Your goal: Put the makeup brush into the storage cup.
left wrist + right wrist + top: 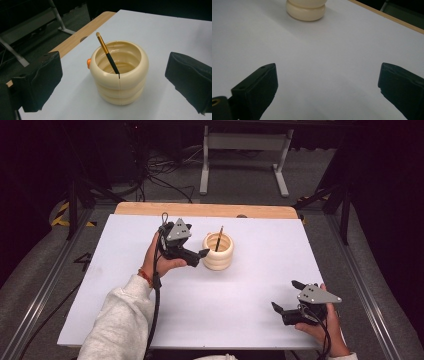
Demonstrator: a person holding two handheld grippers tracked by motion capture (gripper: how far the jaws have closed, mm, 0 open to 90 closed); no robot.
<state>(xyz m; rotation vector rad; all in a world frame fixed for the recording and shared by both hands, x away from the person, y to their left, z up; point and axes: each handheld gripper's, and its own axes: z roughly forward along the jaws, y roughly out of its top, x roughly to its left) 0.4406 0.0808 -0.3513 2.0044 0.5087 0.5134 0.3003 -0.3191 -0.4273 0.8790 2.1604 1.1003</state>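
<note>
A: How is the left gripper (200, 258) set?

B: Its jaws are spread wide and nothing is held. Just ahead of them, roughly centred in the gap, the cream ribbed holder (119, 72) is seen in the left gripper view. A brush (108, 53) is leaned inside the holder, its pale tip raised above the rim and tilted toward the left-hand jaw.

A: What fault is to be expected here?

B: Tipping of the holder is judged the main risk. If the jaws are advanced off-centre, one pad would be met before the other and the holder could be pushed or toppled across the white table (250, 270). The holder is smooth and rounded, so slip under a light closure is also considered likely.

A: And the brush?

B: If the jaws are brought in high, the handle could be struck and the brush flicked out or jammed against the rim.

A: Is the right gripper (285, 297) a factor?

B: It is held fully parted and empty, well apart from the holder, near the person's edge. No interference is expected while it is kept there.
</note>
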